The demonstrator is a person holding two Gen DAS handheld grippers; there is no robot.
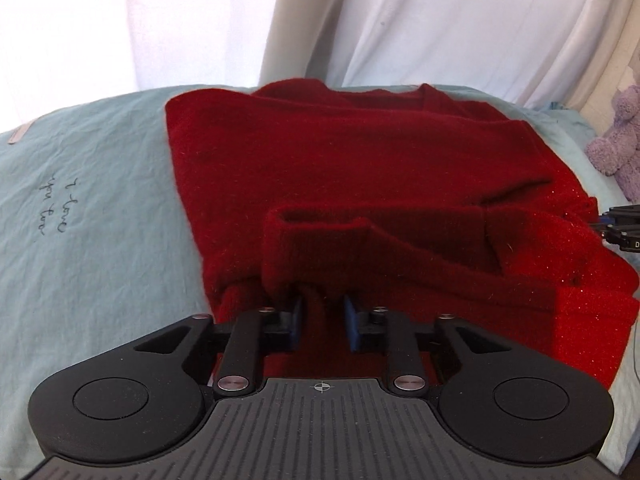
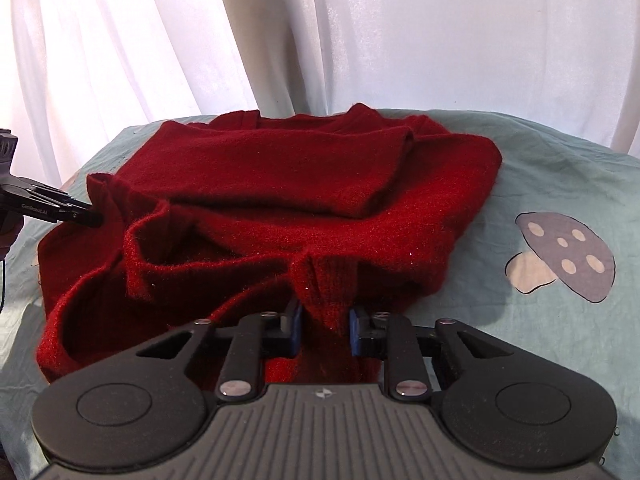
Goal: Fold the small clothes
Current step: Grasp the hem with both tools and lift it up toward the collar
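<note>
A dark red knitted sweater lies partly folded on a pale blue sheet, with its sleeves laid across the body. My left gripper is shut on the sweater's near hem at the left corner. In the right wrist view the sweater fills the middle, and my right gripper is shut on its ribbed hem at the right corner. Both hold the hem slightly lifted. The left gripper also shows in the right wrist view, and the right gripper shows at the left wrist view's right edge.
The sheet has a mushroom print to the right of the sweater and handwriting to the left. A purple plush toy sits at the far right. White curtains hang behind.
</note>
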